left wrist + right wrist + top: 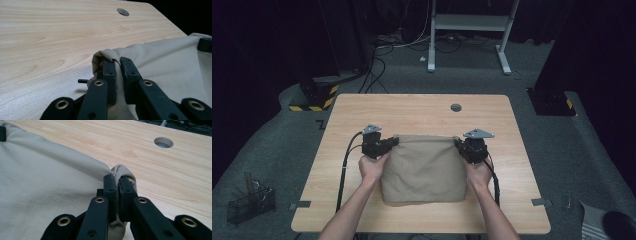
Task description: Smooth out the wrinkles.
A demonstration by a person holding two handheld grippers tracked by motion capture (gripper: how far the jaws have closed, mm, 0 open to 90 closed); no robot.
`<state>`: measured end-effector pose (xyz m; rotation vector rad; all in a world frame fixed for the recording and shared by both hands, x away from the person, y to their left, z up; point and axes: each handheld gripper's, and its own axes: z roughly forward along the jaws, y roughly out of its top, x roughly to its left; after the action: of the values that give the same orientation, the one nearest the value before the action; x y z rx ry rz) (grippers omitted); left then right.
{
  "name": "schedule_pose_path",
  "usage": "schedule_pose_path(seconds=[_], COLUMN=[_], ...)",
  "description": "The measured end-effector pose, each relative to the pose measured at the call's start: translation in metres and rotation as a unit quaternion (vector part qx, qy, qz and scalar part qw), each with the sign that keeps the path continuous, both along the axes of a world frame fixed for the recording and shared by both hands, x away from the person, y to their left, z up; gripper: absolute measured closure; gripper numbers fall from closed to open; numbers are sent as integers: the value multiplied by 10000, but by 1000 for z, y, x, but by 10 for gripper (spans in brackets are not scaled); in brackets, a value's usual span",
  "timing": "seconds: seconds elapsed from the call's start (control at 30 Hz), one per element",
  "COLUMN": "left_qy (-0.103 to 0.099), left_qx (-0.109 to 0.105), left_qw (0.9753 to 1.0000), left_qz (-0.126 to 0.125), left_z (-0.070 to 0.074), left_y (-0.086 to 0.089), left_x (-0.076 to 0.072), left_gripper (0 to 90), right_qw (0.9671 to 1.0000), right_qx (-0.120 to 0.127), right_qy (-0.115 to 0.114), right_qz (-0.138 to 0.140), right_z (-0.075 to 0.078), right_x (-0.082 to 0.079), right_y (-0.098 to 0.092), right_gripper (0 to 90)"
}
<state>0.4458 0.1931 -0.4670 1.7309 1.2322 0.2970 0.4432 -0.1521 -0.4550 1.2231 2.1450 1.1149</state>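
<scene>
Beige cloth (422,167) lies folded, mid-worktop (422,107), toward the near edge. My left gripper (117,62) and right gripper (117,180) have fingers clamped on its far corners. I judge it light, limp, prone to sag; corner holds suit it.

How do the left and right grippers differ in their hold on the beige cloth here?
The left gripper pinches the beige cloth at its far left corner; the right gripper pinches the far right corner. The left gripper's jaws show a strip of cloth between them; the right gripper's jaws look nearly closed. Both are clamped on bunched corners above the wooden table.
</scene>
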Motion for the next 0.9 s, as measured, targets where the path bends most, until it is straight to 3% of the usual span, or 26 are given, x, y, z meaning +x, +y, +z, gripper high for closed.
schedule_pose_path(seconds=[0.37, 0.9], left_qy=[-12, 104], left_qx=[237, 263], left_qw=[9997, 9996], left_qz=[-68, 18], left_z=[2, -9], left_y=[-5, -8], left_x=[9, 18], left_gripper=[831, 828], right_qw=[9999, 9996], right_qx=[-61, -155], right_qy=[53, 170], right_qz=[-81, -173], right_z=[-5, -15], right_x=[5, 15], right_y=[-1, 0], right_gripper=[867, 864])
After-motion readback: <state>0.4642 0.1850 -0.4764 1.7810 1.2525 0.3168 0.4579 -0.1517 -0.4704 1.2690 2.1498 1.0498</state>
